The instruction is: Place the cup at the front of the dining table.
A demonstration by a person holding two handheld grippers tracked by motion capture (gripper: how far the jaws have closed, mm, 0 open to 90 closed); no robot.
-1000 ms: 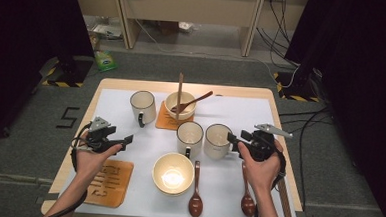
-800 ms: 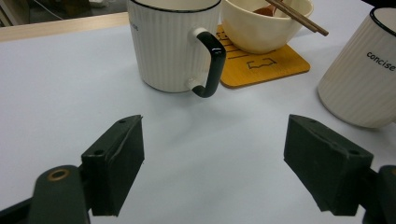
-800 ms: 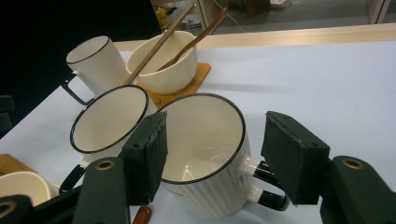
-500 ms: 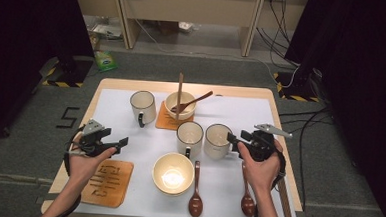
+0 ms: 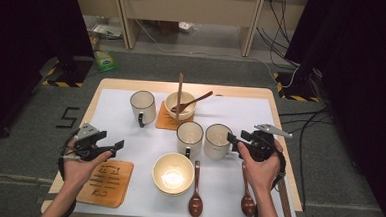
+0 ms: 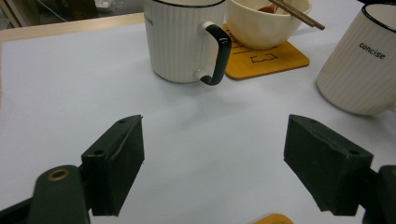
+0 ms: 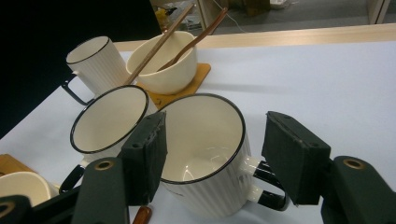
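My right gripper (image 5: 233,139) stands open at the right mug (image 5: 216,140), a cream ribbed mug with a black rim. In the right gripper view that mug (image 7: 205,154) sits between the jaws of my right gripper (image 7: 215,126), its black handle (image 7: 268,186) by the right jaw. A second mug (image 5: 189,135) stands just left of it. My left gripper (image 5: 115,147) hovers open over bare white tabletop at the near left. In the left gripper view, the left gripper (image 6: 215,128) holds nothing and points at a third mug (image 6: 182,42).
A bowl (image 5: 179,104) with chopsticks and a wooden spoon rests on a coaster (image 5: 166,121) at the back. An empty bowl (image 5: 172,172) sits near the front, with two wooden spoons (image 5: 195,199) (image 5: 247,201) to its right. A slotted wooden coaster (image 5: 106,181) lies front left.
My left gripper has drawn back a little toward the near-left of the table. The right gripper and the mugs have stayed put.
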